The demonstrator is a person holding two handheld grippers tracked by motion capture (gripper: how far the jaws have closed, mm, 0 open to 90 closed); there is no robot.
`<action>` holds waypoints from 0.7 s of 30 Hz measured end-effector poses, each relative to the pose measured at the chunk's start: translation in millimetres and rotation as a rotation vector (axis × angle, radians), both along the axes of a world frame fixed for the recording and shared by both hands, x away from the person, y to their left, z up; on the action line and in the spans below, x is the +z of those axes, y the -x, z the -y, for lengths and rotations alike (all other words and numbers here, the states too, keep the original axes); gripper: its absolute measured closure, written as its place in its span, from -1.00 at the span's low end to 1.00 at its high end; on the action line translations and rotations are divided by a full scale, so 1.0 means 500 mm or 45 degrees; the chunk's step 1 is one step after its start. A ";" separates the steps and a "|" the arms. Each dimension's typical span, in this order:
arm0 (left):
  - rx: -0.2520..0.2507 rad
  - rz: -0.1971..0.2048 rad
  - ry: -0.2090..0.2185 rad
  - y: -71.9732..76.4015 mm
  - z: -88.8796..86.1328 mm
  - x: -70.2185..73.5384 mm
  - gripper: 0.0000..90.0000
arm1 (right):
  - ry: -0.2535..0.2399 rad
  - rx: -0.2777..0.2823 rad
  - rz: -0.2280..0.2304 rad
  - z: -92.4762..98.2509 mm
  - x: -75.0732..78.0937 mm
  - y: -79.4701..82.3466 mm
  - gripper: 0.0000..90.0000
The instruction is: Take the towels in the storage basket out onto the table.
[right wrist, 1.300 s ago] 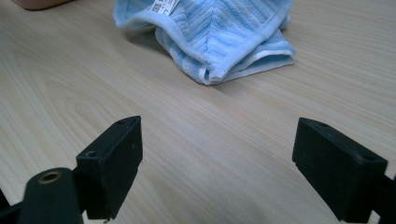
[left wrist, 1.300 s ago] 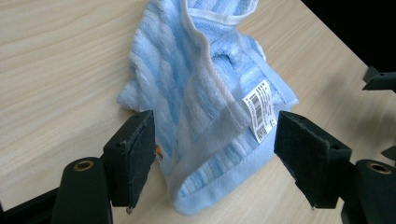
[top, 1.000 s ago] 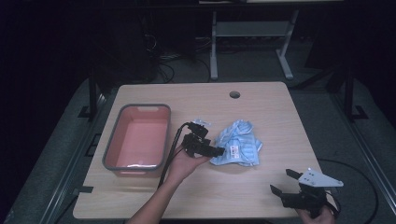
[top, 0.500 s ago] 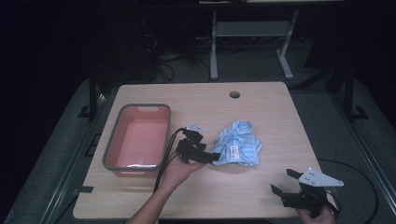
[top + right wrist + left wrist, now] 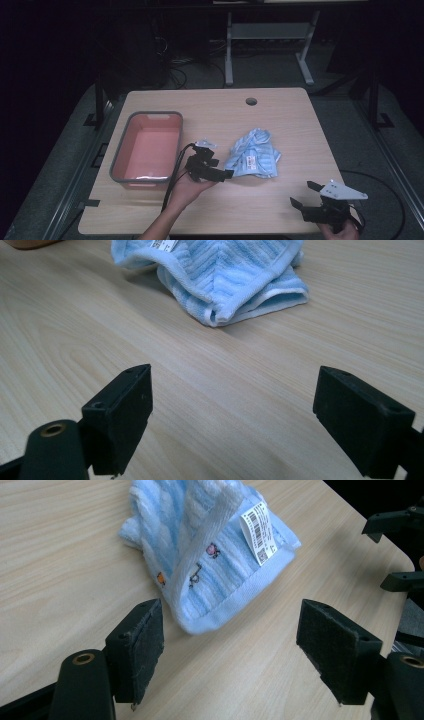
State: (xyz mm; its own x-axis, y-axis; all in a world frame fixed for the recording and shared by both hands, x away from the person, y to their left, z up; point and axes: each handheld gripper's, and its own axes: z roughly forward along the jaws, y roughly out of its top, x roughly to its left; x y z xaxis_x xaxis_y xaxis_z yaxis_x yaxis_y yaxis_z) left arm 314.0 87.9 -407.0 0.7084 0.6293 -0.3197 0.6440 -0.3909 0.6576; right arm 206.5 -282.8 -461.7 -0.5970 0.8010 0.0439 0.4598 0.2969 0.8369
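Left gripper (image 5: 220, 172) is sitting low with jaws spread, nothing pinched, lining up on the near corner of the crumpled light-blue striped terry towel (image 5: 254, 156) lying mid-table. Right gripper (image 5: 306, 196) is waiting spread at the near right edge, well apart. Count: one towel, one grey-rimmed pink plastic tub (image 5: 120, 161), two grippers.

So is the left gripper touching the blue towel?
Apart. The left gripper view shows the left gripper open, with bare table between its pads and the blue towel.
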 end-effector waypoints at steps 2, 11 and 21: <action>0.000 0.005 -0.003 0.004 -0.004 -0.002 -0.40 | 0.000 -0.001 -0.002 0.000 0.000 0.000 -0.66; -0.011 0.018 -0.007 0.028 -0.013 -0.014 -0.40 | -0.001 -0.007 -0.008 0.000 -0.001 -0.001 -0.66; -0.023 0.026 -0.004 0.048 -0.023 -0.026 -0.41 | 0.002 -0.008 -0.008 0.000 -0.001 -0.001 -0.66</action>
